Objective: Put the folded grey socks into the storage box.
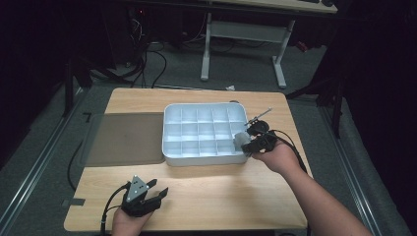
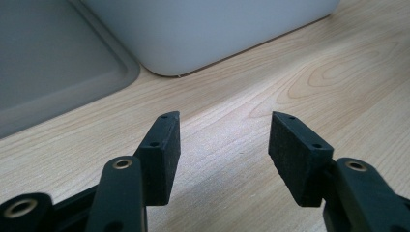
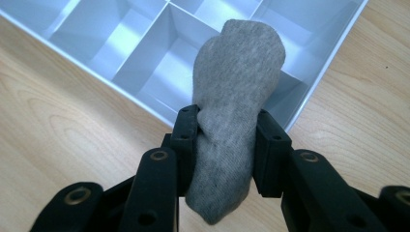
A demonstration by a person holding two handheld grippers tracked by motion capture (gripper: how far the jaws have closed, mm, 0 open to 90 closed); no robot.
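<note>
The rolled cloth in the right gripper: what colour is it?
Grey, a plain knit cloth; it shows best in the right gripper view.

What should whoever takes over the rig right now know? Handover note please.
Right claw: shut on a rolled grey sock, held over the near right corner of the white compartment tray.
Left claw: open, holding nothing, low over the wooden table near its front left edge.
Tray sits mid-table, a grey mat to its left. The compartments in view look empty.
Done: sock picked up.
Left, probably: lower the sock into a compartment and release.
</note>
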